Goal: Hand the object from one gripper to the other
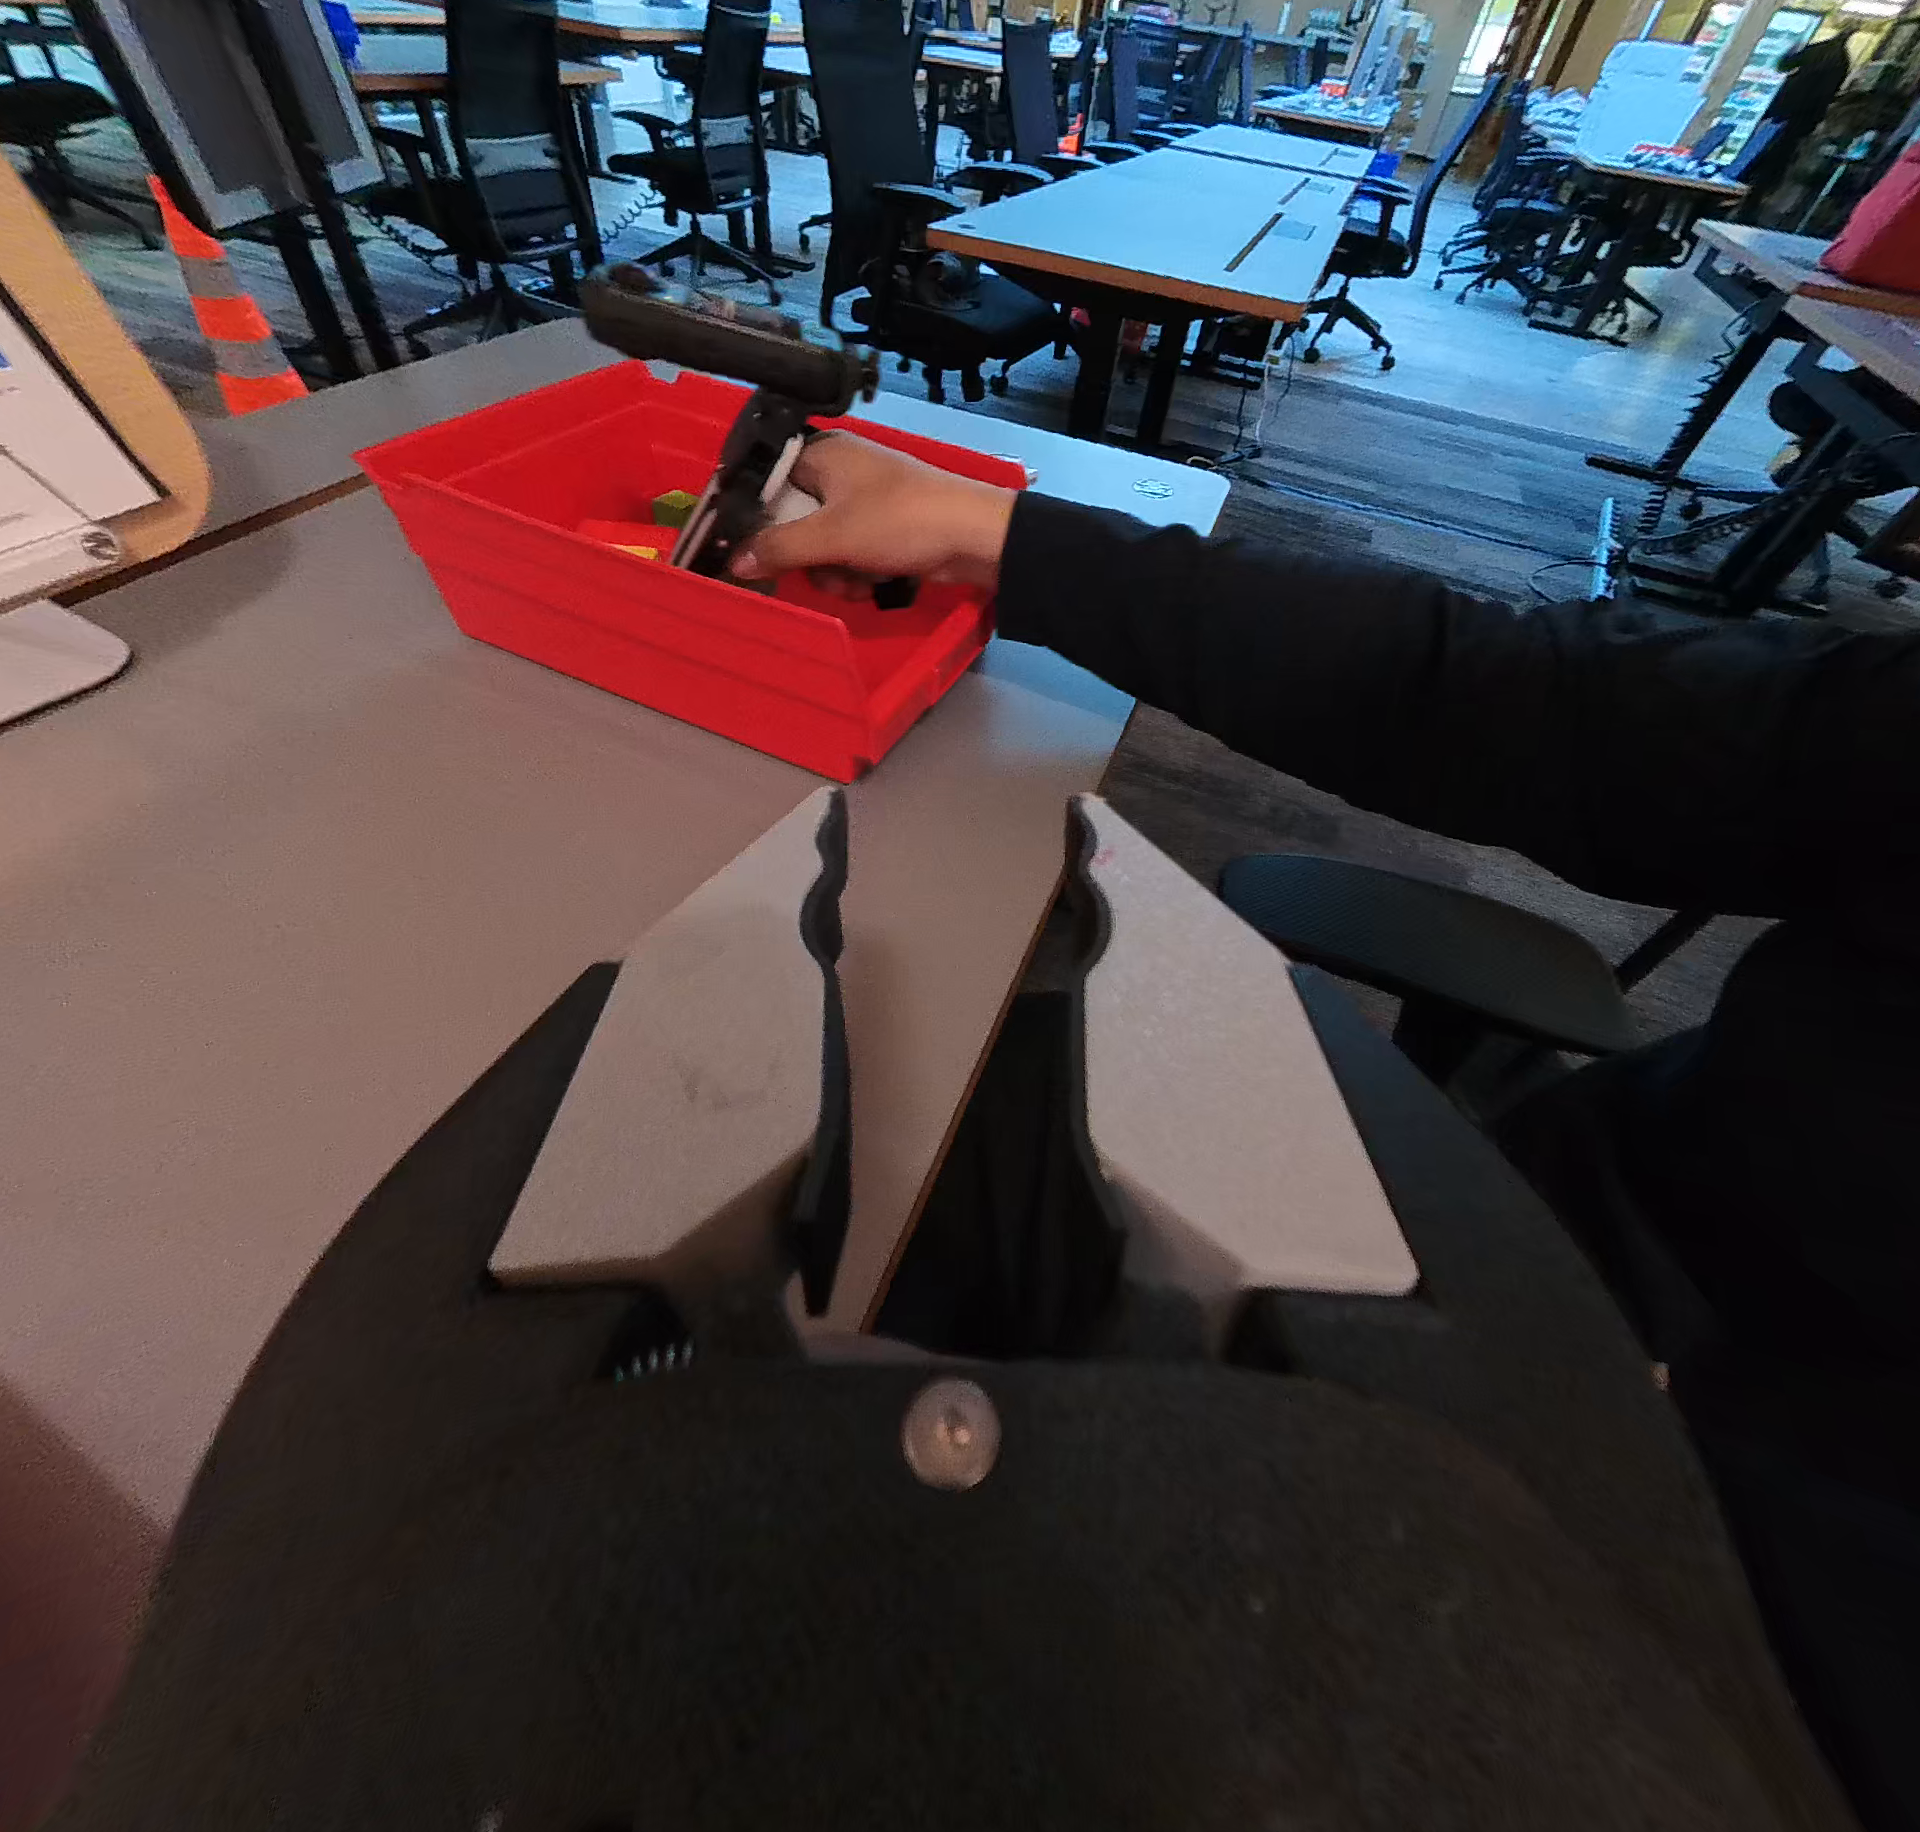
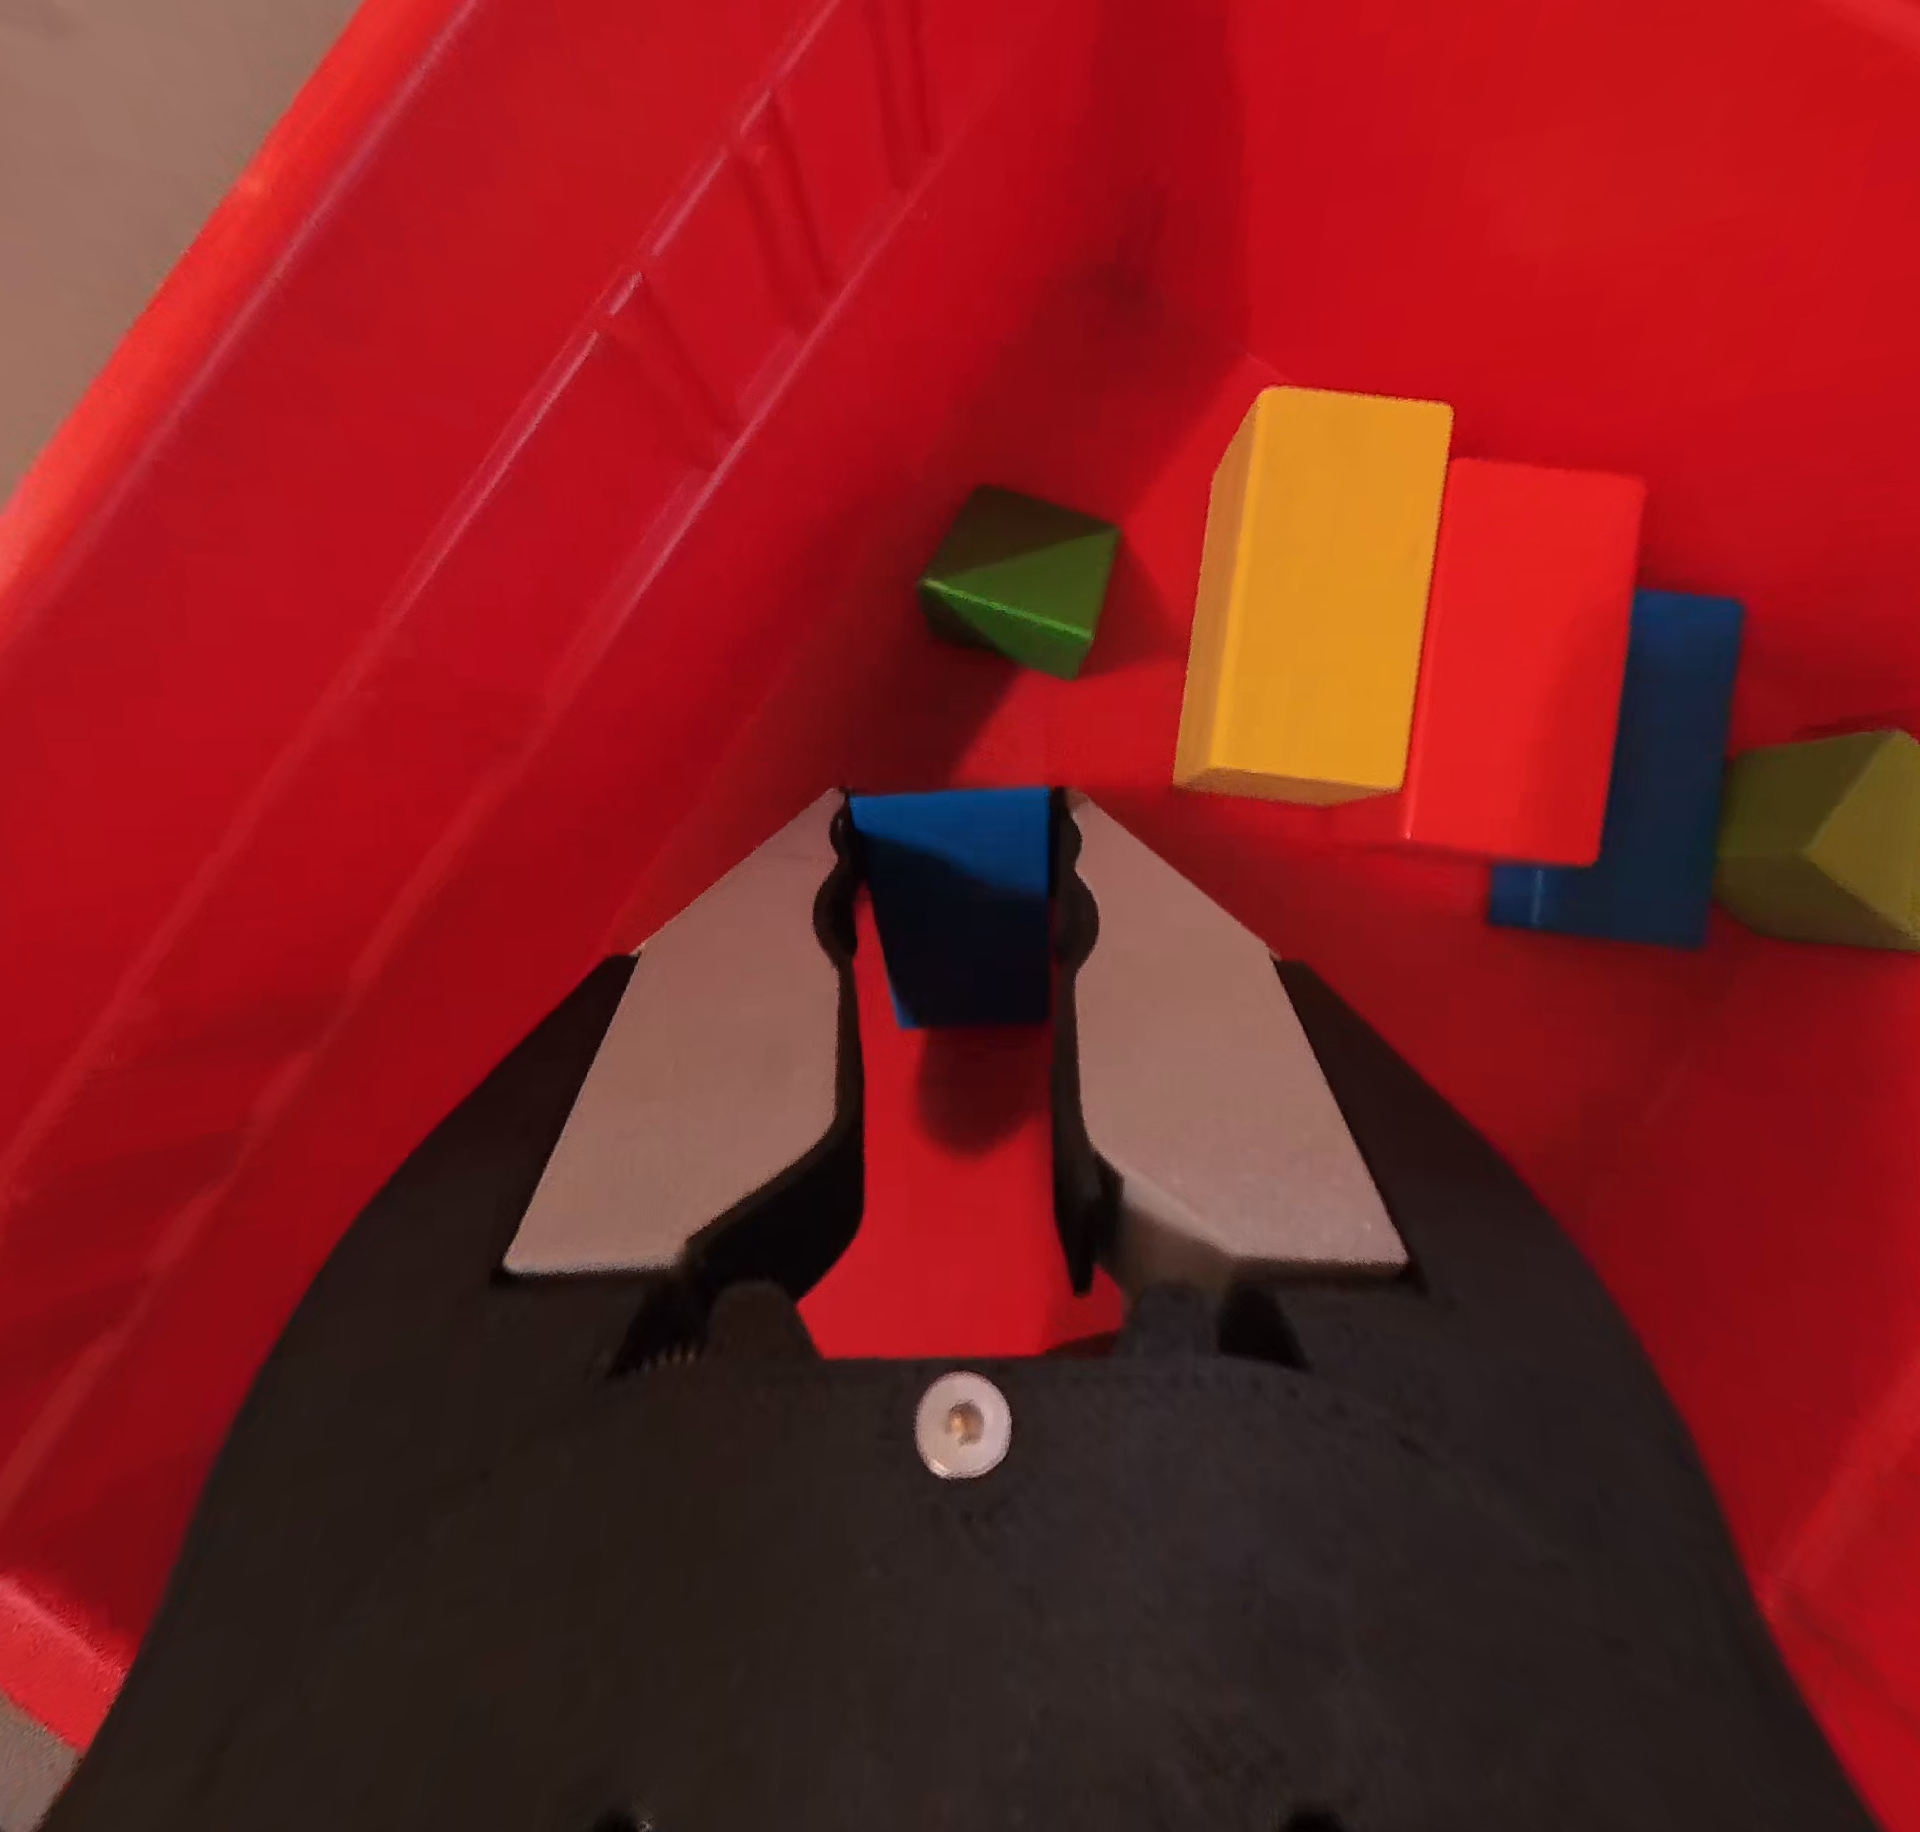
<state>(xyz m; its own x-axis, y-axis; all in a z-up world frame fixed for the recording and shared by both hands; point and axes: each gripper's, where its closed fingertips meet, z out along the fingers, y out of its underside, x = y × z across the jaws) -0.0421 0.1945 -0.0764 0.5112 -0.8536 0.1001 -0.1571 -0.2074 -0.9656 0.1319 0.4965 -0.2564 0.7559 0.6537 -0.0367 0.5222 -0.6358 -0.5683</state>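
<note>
My right gripper (image 2: 951, 806) is down inside the red bin (image 2: 436, 494) and shut on a small blue block (image 2: 956, 889), which sits between the fingertips just above the bin floor. In the left wrist view the right gripper (image 1: 727, 525) shows far off, held by a hand (image 1: 883, 515) and dipped into the red bin (image 1: 644, 639). My left gripper (image 1: 956, 806) is open and empty, above the near edge of the grey table (image 1: 312, 899), well short of the bin.
More blocks lie in the bin: a green one (image 2: 1018, 582), a yellow one (image 2: 1314, 598), a red one (image 2: 1522, 660), a dark blue one (image 2: 1642, 785) and an olive one (image 2: 1829, 837). A monitor base (image 1: 52, 655) stands at the left. A chair armrest (image 1: 1434, 941) is at the right. The tips of one gripper are about 40 cm away from the tips of the other.
</note>
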